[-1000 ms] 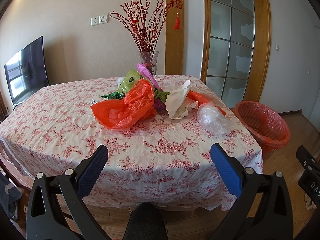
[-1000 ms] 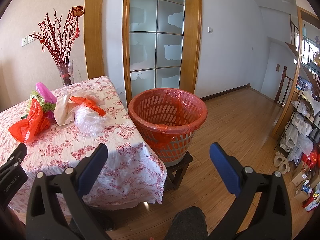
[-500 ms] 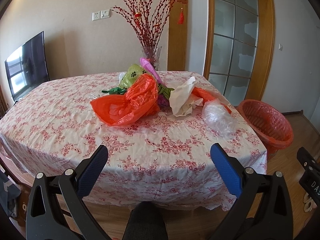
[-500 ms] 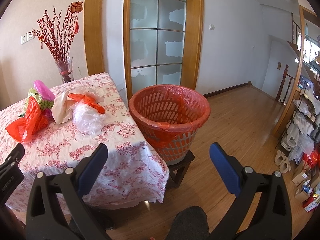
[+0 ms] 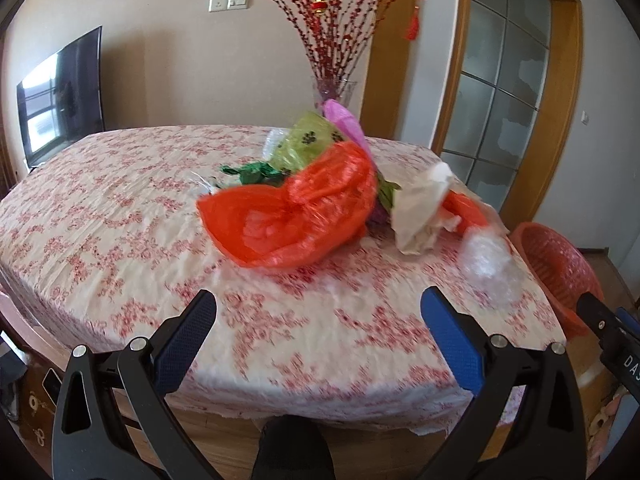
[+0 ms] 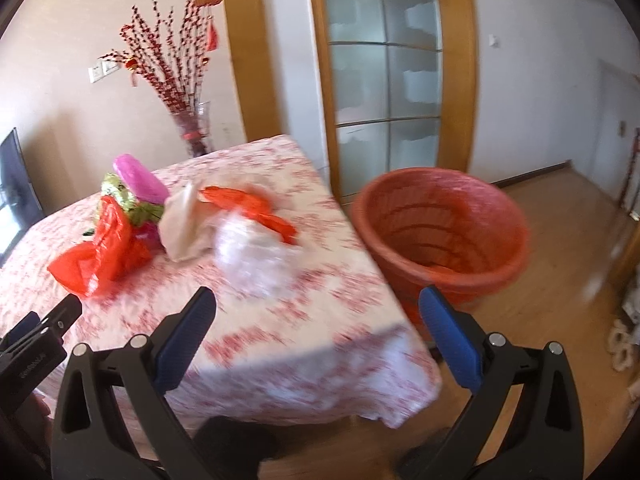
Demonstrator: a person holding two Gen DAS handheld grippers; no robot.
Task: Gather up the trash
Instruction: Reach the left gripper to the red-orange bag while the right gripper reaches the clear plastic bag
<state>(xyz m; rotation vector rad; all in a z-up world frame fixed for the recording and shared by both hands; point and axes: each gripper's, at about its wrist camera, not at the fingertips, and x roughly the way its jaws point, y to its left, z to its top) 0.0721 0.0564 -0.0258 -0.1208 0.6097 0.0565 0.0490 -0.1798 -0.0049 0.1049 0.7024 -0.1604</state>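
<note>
Right wrist view shows our right gripper (image 6: 316,320) spread wide and empty, the clear plastic bag (image 6: 254,264) just ahead, the red bin (image 6: 444,236) ahead-right. Our left gripper (image 5: 318,324) gapes too. We judge we're approaching; next, close on that bag.

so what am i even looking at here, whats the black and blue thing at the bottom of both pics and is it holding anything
Those are hand-held grabbers, one in each of a person's hands, each with a camera looking along its two blue-padded fingers. One picture comes from the left gripper, the other from the right gripper. Both are open and hold nothing. Ahead is a table with a flowered cloth, with trash on it: an orange plastic bag, a clear plastic bag, crumpled white paper. Beside the table stands an orange bin.
</note>
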